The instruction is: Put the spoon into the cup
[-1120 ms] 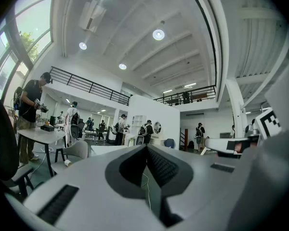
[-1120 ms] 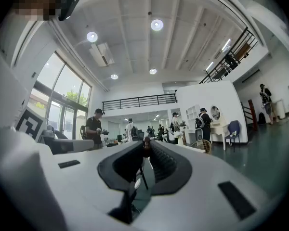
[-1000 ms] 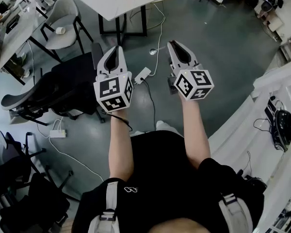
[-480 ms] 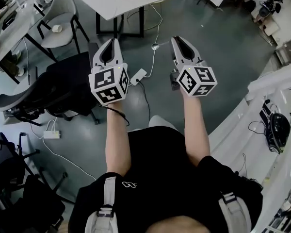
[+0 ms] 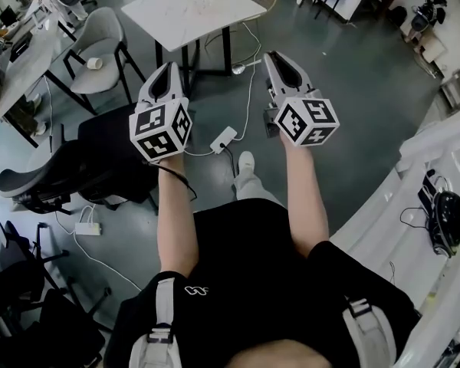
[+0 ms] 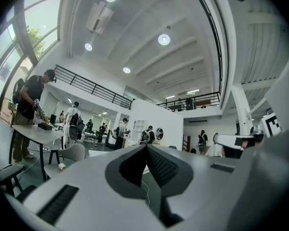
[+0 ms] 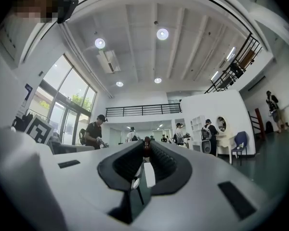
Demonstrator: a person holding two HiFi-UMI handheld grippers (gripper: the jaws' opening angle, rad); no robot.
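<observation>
My right gripper (image 5: pixel 270 54) is shut on a spoon. The spoon's shiny bowl (image 5: pixel 238 69) sticks out to the left of the jaw tips, over the floor. In the right gripper view the right gripper (image 7: pixel 145 143) pinches the spoon's dark red end (image 7: pixel 145 148), and the bowl (image 7: pixel 135 182) hangs lower between the jaws. My left gripper (image 5: pixel 170 67) is level beside it, jaws shut with nothing between them; in its own view the left gripper (image 6: pixel 147 147) shows its pads meeting. A small white cup (image 5: pixel 94 64) lies on a grey chair seat; that cup (image 6: pixel 61 166) also shows in the left gripper view.
A white table (image 5: pixel 192 6) stands ahead of both grippers. A grey chair (image 5: pixel 100 29) and black office chairs (image 5: pixel 100 152) stand to the left. A power strip (image 5: pixel 224 138) and cables lie on the floor. A white curved desk (image 5: pixel 437 152) runs along the right.
Both grippers have moved forward toward the white table, the spoon travelling with the right one. The person has stepped forward, so more of the table shows.
</observation>
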